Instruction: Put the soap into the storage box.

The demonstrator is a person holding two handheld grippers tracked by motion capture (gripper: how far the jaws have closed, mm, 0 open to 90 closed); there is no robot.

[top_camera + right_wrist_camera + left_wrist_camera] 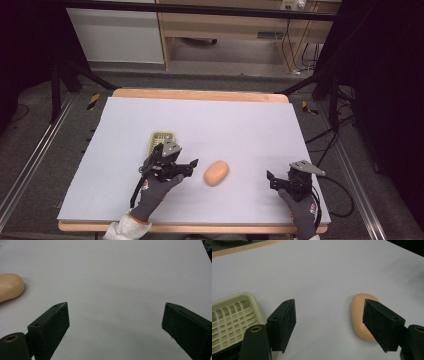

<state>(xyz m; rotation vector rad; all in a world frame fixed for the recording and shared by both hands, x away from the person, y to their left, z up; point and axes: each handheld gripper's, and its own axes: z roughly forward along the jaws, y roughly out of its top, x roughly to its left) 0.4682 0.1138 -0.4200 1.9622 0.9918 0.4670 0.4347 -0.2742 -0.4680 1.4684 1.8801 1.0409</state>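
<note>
Two tongs spread wide, left tongs (329,325) beside soap (362,316) (dish (229,315) behind), right tongs (115,327) over bare table (112,277).

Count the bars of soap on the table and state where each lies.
1. The peach soap bar lies on the white table cover, right of the left gripper and apart from the pale green soap dish. Nothing suggests another is hidden.

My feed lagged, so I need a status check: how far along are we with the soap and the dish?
Nothing looks done: the soap lies bare on the table, apart from the empty dish. In hand: the left gripper is open beside the soap, one jaw in front of it in the left gripper view, not closed on it. The right gripper is open, holding nothing. Left, probably: grasping the soap and setting it in the dish.
</note>
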